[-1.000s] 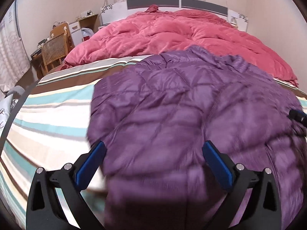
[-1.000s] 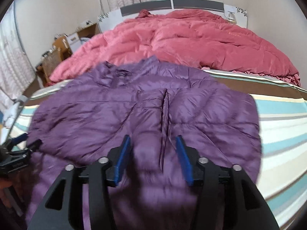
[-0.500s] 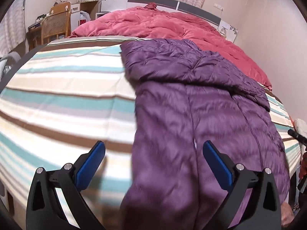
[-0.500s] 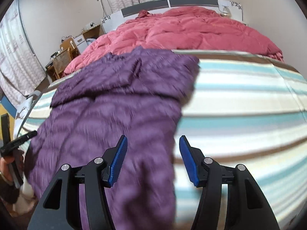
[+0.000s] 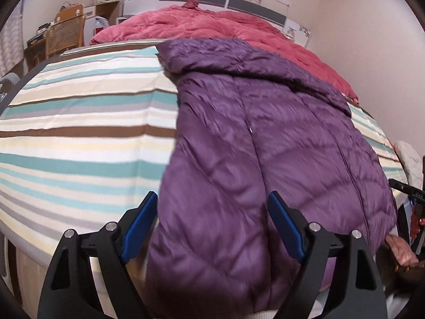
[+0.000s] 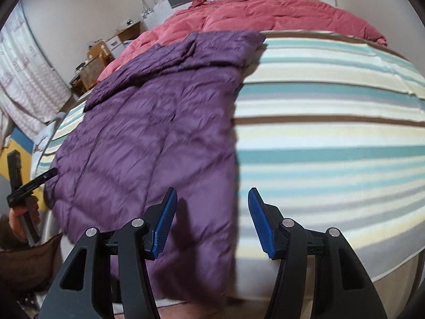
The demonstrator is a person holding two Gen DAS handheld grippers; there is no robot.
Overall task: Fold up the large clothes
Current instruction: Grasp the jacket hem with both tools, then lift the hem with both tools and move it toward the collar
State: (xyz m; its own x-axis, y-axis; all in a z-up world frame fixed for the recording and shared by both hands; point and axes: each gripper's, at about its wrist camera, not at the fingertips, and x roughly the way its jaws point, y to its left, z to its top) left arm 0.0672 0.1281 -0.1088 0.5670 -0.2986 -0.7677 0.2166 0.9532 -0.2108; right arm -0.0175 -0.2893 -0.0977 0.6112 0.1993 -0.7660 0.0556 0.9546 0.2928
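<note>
Entry: purple down jacket [image 5: 265,138], formerly spread wide, lay narrowed lengthwise along the striped bed [image 5: 79,122], hem nearest me; my left gripper [image 5: 215,226] and right gripper [image 6: 211,222] hung wide, empty, so sides seemed folded, crosswise fold remaining.

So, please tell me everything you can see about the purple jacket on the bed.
The purple jacket is a quilted, puffy coat of slightly shiny fabric, stitched in diamond-like panels. It lies flat on the striped bedsheet, long body toward the cameras, its lower hem hanging over the bed edge. At the far end, a part is folded across the top, touching the red duvet. A seam or zipper line runs down its middle. Both claws are open near its hem, gripping nothing.
</note>
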